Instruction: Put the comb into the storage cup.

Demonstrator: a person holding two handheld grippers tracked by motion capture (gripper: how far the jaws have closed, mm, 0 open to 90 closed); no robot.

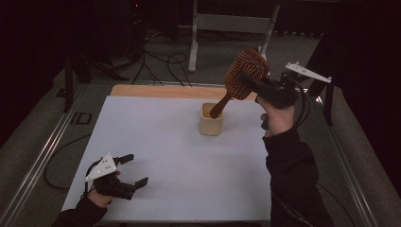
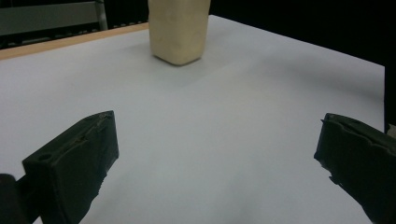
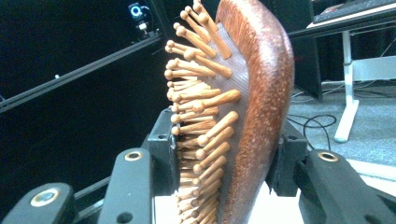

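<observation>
My right gripper (image 1: 249, 79) is shut on the head of a wooden hairbrush (image 1: 245, 74), held up at the far right of the table. The brush slants down to the left, and its handle tip dips toward the mouth of a cream cup (image 1: 211, 119); whether it touches the rim I cannot tell. In the right gripper view the hairbrush (image 3: 252, 93) stands on edge between the two jaws, its wooden pins pointing left. My left gripper (image 1: 133, 170) rests open near the table's front left corner, nothing between its fingers. The cream cup (image 2: 178, 30) stands ahead of it.
The white table top (image 1: 165, 156) has a wooden strip (image 1: 156, 91) along its far edge. Cables and a white stand leg (image 1: 193, 38) lie on the floor beyond. Metal rails (image 1: 42, 156) run along both sides.
</observation>
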